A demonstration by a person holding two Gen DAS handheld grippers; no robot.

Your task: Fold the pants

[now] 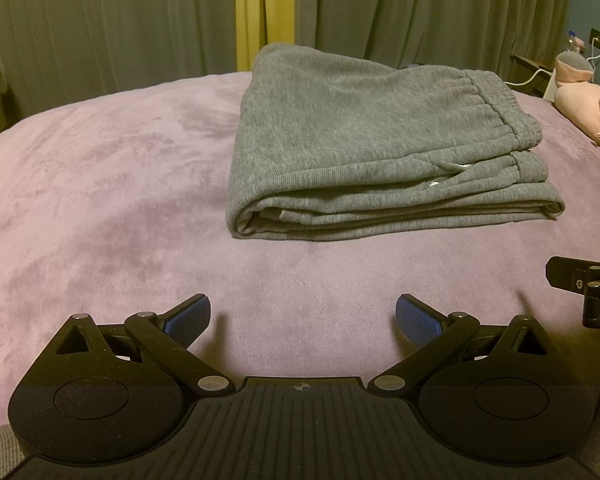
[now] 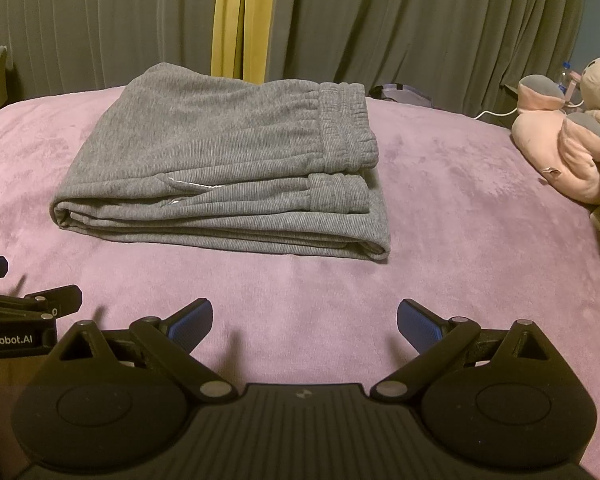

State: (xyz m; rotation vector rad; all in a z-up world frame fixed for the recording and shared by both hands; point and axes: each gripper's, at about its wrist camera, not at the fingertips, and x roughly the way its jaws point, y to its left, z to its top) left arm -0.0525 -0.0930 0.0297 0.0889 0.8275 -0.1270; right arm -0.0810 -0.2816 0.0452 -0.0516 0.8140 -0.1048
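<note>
1. Left gripper (image 1: 303, 320) and right gripper (image 2: 305, 322): nearest items; both with jaws spread apart, holding nothing, side by side low over the bed (image 1: 100, 184).
2. Bed: purple blanket, bare and roomy ahead of and around both grippers; far edge meets curtains (image 1: 420, 8).
3. Pants (image 2: 220, 168): grey, ahead of both grippers, well apart, folded into a layered stack, waistband uppermost. Folding judged complete or nearly so.
4. Plush toys (image 2: 572, 148): far right, clear.
</note>
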